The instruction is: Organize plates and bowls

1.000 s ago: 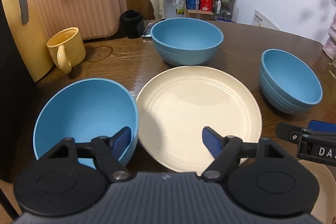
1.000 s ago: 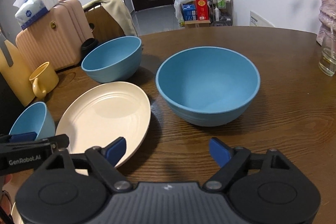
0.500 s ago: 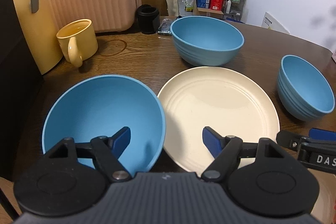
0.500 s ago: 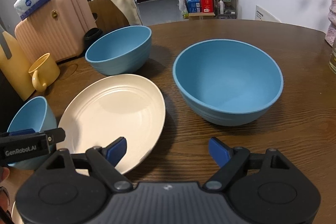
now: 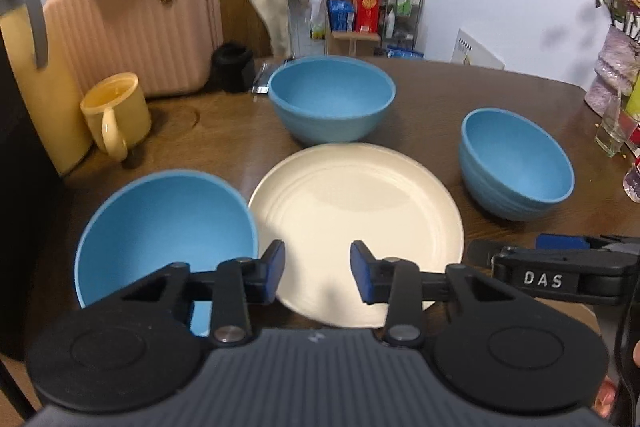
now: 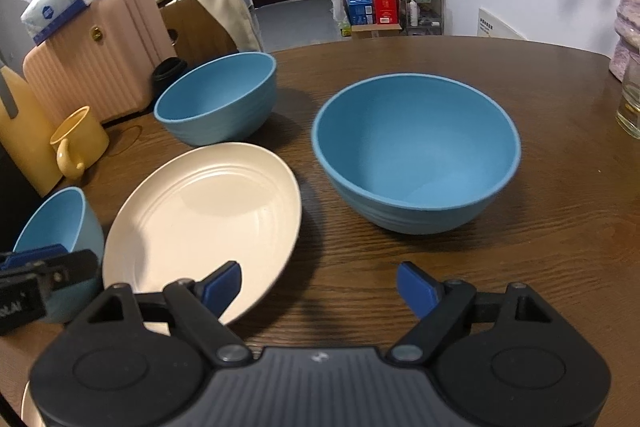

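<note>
Brown wooden surface (image 5: 460, 99) in a lived-in room, pink suitcase (image 5: 132, 35) behind. Cream plate (image 5: 356, 223) at centre, straight ahead of the left gripper (image 5: 317, 273), jaws closing over its near rim with nothing pinched yet. Three blue bowls around it: near-left bowl (image 5: 168, 227) touching the plate, far bowl (image 5: 332, 95), right bowl (image 6: 416, 151) facing the right gripper (image 6: 320, 287), jaws spread wide and empty

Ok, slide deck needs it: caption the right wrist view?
Right gripper, open, above table between cream plate and blue bowl.
</note>
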The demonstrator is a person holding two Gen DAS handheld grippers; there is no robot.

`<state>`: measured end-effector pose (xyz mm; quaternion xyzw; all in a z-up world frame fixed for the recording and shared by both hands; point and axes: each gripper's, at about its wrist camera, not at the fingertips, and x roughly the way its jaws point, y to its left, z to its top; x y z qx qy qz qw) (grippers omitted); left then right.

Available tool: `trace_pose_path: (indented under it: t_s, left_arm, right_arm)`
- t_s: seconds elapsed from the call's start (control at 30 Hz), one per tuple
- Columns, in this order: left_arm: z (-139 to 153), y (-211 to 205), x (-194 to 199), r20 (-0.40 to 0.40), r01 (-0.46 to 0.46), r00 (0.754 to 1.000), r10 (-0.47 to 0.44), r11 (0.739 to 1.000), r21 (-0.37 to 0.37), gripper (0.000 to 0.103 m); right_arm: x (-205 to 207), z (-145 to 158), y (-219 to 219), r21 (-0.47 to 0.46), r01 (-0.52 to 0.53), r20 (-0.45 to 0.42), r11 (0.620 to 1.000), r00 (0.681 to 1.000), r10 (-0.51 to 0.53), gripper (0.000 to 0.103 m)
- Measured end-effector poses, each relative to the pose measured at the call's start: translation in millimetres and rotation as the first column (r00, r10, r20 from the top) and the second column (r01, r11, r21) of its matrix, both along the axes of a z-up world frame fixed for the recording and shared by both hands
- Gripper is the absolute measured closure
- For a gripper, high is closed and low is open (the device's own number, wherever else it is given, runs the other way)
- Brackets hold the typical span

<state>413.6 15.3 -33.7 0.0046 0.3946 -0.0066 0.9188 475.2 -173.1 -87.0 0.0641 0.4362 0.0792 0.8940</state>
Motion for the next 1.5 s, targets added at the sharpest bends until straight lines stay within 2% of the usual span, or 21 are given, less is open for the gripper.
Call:
trace_pose_path:
  t_s: [0.1,0.23,0.47,1.03,1.27,1.5]
  left_arm:
    - [2.7,-10.5,0.9,0.001,0.025,1.000,-0.025,1.000,0.000,0.065]
    - [-9.8,-21.1,12.4,-0.050,0.039,0.998,-0.038,0.999,0.024,0.067]
    - [-35.0,-6.4,34.2,-0.144,-0.005,0.990,0.009,1.000,0.026,0.069]
    - [-42.5,33.4,53.2,-0.160,-0.110,0.980,0.116,0.993,0.044,0.070]
    - [-42.6,37.7,69.3,-0.173,-0.120,0.977,0.123,0.992,0.027,0.068]
    - [-49.6,29.0,81.9,-0.176,-0.120,0.976,0.125,0.992,0.043,0.066]
  right_arm:
    - [-1.1,0.3,-6.3,0.003,0.011,0.001,1.000,1.000,-0.011,0.019]
    - [0.6,-2.7,-10.9,-0.001,0.018,-0.009,1.000,1.000,-0.018,0.020]
    - [5.8,-9.0,-16.0,0.001,0.021,-0.035,1.000,0.999,-0.021,0.022]
    - [17.2,-13.5,4.8,-0.025,0.004,-0.047,1.000,0.999,-0.005,0.022]
    - [29.6,-19.9,11.6,-0.018,0.007,-0.068,1.000,0.998,-0.008,0.032]
    - [43.7,-28.4,18.0,-0.006,0.021,-0.085,1.000,0.996,-0.021,0.035]
